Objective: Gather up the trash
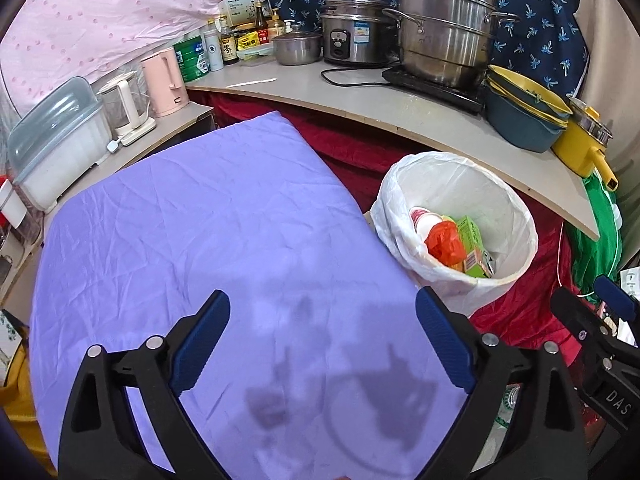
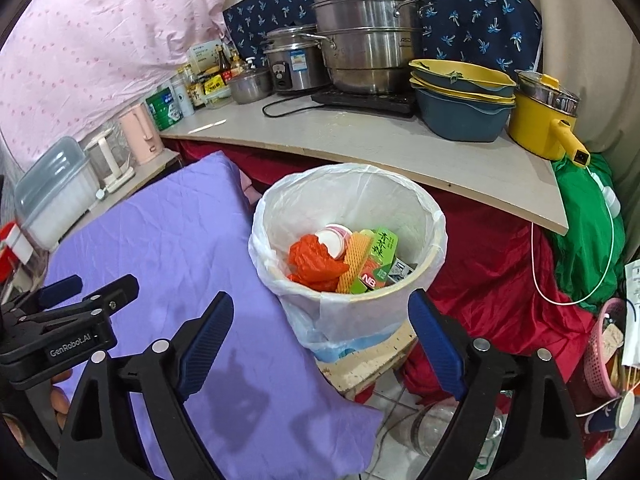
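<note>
- A table draped in a lilac cloth (image 1: pixel 208 216) is seen from above through both wrist cameras; the cloth is creased and bare, with only dark shadows of the grippers cast on its near part.
- The left gripper (image 1: pixel 322 340) is held over the near edge of the cloth. Its blue-padded fingers (image 1: pixel 204 340) are spread wide, and nothing is held between them.
- The right gripper (image 2: pixel 320 340) is held past the cloth's right edge, in front of the bin. Its fingers (image 2: pixel 208 340) are likewise spread wide and nothing is gripped; only the bin's front wall is seen through the gap.
- A round bin lined with a white plastic bag (image 2: pixel 400 196) stands just beside the cloth's right edge, on a pale board low by the floor.
- The trash is found inside the bin: a crumpled orange plastic bag (image 2: pixel 316 264), a small white and pink cup (image 2: pixel 332 240), a yellow foam net sleeve (image 2: pixel 354 260) and a green carton (image 2: pixel 378 260), all lying together at the bottom.
- Behind the bin, a pale counter (image 2: pixel 360 148) over red fabric is loaded with a tall steel steamer pot (image 2: pixel 364 40), a rice cooker (image 2: pixel 292 60), stacked yellow and blue basins (image 2: pixel 460 96) and a yellow pot (image 2: pixel 540 120) at its right end.
</note>
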`<state>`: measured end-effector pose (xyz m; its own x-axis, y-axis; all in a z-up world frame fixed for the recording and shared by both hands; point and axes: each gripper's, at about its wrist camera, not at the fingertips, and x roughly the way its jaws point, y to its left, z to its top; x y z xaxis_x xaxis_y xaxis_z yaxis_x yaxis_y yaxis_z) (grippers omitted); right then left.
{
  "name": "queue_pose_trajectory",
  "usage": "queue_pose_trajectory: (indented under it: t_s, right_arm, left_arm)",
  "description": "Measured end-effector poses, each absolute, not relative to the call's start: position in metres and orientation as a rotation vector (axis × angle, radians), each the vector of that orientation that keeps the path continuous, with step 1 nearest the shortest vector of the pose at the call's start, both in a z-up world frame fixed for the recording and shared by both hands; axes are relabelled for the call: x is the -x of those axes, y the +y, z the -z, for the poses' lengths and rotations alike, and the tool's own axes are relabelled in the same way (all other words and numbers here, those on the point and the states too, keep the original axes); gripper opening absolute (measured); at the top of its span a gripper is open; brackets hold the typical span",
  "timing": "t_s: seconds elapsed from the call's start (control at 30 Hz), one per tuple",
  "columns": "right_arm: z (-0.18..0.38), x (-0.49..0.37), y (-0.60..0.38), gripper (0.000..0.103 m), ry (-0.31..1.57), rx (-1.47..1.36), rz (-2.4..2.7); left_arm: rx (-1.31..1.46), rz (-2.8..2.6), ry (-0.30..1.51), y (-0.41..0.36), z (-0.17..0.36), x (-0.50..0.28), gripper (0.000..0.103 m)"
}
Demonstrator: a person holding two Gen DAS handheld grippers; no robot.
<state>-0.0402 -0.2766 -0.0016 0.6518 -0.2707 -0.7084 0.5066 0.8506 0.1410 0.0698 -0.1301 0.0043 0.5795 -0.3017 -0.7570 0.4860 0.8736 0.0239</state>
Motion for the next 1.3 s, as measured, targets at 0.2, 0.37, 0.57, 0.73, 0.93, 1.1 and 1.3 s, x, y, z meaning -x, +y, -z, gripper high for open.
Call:
queue_pose_trajectory:
  t_s: [0.2,0.37,0.57,0.73,0.93,1.1,1.3]
  right_arm:
    - [0.003,0.051,-0.270,0.090,0.762,-0.341,0.433]
    - [0.004,0.055,-0.261,0.090,0.773,-0.320,0.423]
    - [0.005,0.060,-0.260,0.090,0.772,-0.331,0.413]
    - [0.007,0.066,-0.257,0.091,0.776,-0.330,0.411]
    - [0.010,0.072,-0.255,0.091,0.784,-0.330,0.409]
    - [0.010,0.075,-0.251,0.091,0.784,-0.316,0.410]
    - [0.009,0.074,-0.247,0.091,0.787,-0.298,0.405]
  left_arm:
    - [-0.260,0.447,0.835,-0.124,-0.004,-0.054,0.092]
    - [-0.267,0.432,0.839,-0.120,-0.002,-0.045,0.092]
    - [-0.282,0.415,0.839,-0.119,-0.001,-0.037,0.093]
    - [-0.294,0.409,0.841,-0.117,0.001,-0.032,0.093]
    - [-0.288,0.410,0.850,-0.117,0.003,-0.029,0.093]
    - [-0.287,0.419,0.844,-0.117,0.003,-0.024,0.093]
    - [-0.289,0.419,0.848,-0.117,0.005,-0.022,0.093]
